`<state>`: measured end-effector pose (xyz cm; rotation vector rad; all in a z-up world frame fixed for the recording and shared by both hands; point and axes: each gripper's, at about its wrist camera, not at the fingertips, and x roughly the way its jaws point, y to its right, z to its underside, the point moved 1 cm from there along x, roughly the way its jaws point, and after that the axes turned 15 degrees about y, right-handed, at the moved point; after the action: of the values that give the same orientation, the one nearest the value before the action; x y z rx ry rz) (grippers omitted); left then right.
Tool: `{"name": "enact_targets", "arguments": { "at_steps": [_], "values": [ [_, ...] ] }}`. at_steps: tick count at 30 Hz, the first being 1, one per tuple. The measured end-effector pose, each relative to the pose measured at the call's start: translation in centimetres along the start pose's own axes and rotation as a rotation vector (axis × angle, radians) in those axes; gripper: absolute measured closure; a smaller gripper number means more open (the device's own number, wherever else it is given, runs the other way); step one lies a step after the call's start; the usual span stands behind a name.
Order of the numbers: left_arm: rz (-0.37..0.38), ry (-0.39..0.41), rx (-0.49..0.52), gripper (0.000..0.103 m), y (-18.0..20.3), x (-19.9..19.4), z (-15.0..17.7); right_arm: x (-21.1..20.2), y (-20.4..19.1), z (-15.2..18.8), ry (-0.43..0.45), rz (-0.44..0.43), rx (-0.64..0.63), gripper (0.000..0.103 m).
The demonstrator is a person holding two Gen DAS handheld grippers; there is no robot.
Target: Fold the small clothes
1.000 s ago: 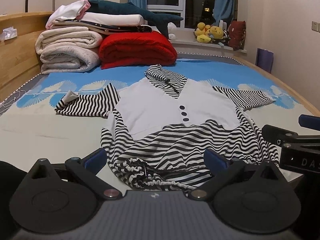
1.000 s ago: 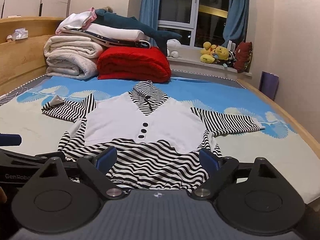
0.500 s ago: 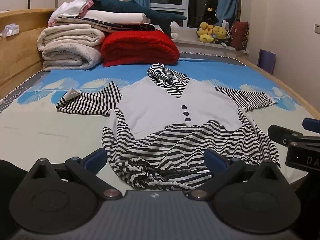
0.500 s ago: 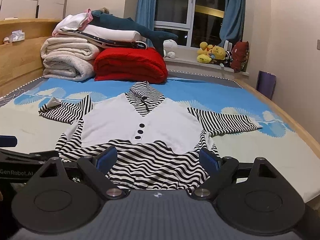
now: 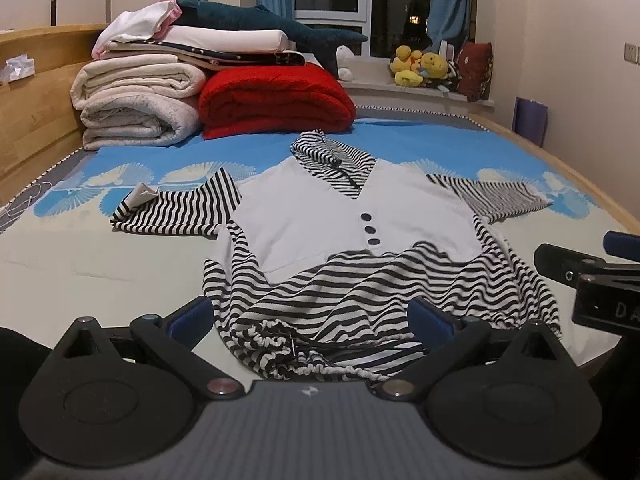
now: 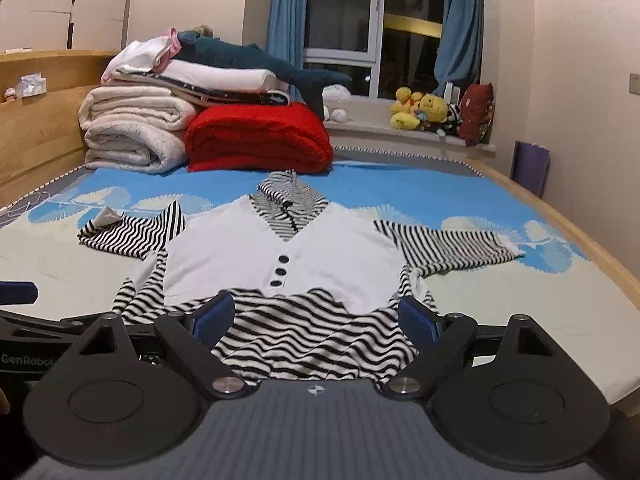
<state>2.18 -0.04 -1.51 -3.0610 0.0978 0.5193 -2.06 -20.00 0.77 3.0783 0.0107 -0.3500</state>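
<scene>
On the bed [image 5: 60,264], the striped top [image 5: 360,240] lies flat and unfolded, sleeves spread. Your left gripper [image 5: 308,316] and right gripper [image 6: 316,312] hover at its hem, jaws wide apart, holding nothing. Folding has not begun; next, grasp a sleeve or hem corner.

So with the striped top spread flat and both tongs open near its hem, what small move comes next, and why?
Probably lower the left tongs onto the bunched hem of the striped top and close. Both tongs are open and empty, the right tongs too, and the hem lies nearest.
</scene>
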Motion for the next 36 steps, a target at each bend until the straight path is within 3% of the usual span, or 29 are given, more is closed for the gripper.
{"name": "enact_targets", "arguments": {
  "at_steps": [18,22,28,36],
  "values": [
    [0.001,0.042,-0.011,0.0,0.2,-0.2,-0.8,-0.6,-0.9,-0.8,0.006,-0.002,-0.056,0.014],
    [-0.013,0.044,0.003,0.0,1.1,0.3,-0.8,-0.9,-0.3,-1.8,0.011,0.014,-0.018,0.013],
    [0.003,0.06,0.031,0.0,2.3,0.1,-0.9,-0.6,1.4,-0.6,-0.021,0.017,0.02,0.014],
    [0.013,0.113,0.038,0.0,1.9,0.1,-4.3,-0.2,4.2,-0.8,0.001,0.078,0.154,0.03]
  ]
}}
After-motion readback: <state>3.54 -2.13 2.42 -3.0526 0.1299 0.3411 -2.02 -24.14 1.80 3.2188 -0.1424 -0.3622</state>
